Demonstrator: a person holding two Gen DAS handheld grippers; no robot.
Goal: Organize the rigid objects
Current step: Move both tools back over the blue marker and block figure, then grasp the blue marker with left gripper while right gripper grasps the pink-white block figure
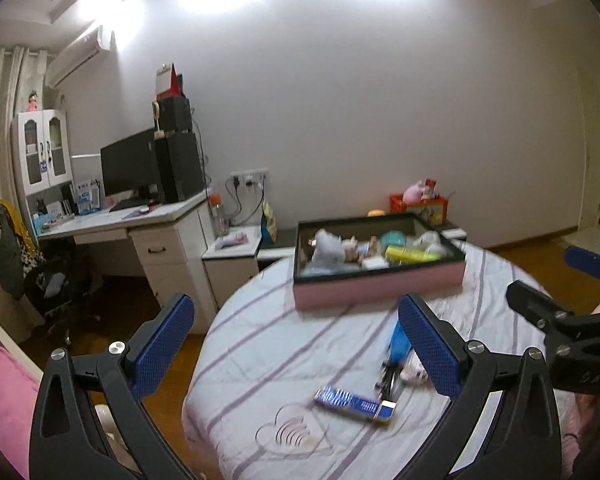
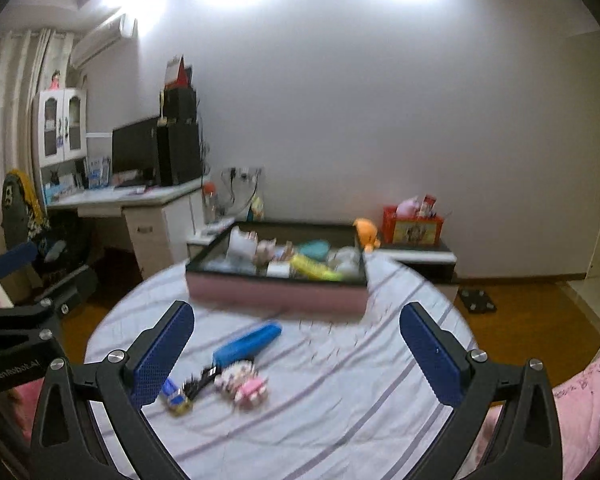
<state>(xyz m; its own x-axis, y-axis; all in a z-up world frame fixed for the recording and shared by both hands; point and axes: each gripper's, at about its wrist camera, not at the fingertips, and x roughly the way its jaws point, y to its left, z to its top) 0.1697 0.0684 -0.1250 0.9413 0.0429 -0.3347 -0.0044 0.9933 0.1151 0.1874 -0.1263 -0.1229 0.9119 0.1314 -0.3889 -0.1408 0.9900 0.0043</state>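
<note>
both your claws — left claw and right claw — gape wide and empty. ahead of them the box already holds several things; the blue case, doll and flat blue packet lie loose on the bed just before the claws.

Striped cloth bedsheet, creased and matt; floor glossy wood; tool pads textured blue, on matt black plastic with bright metal screws.

A white desk carries a black monitor and speakers; an air conditioner hangs above, a red basket sits by the wall.
</note>
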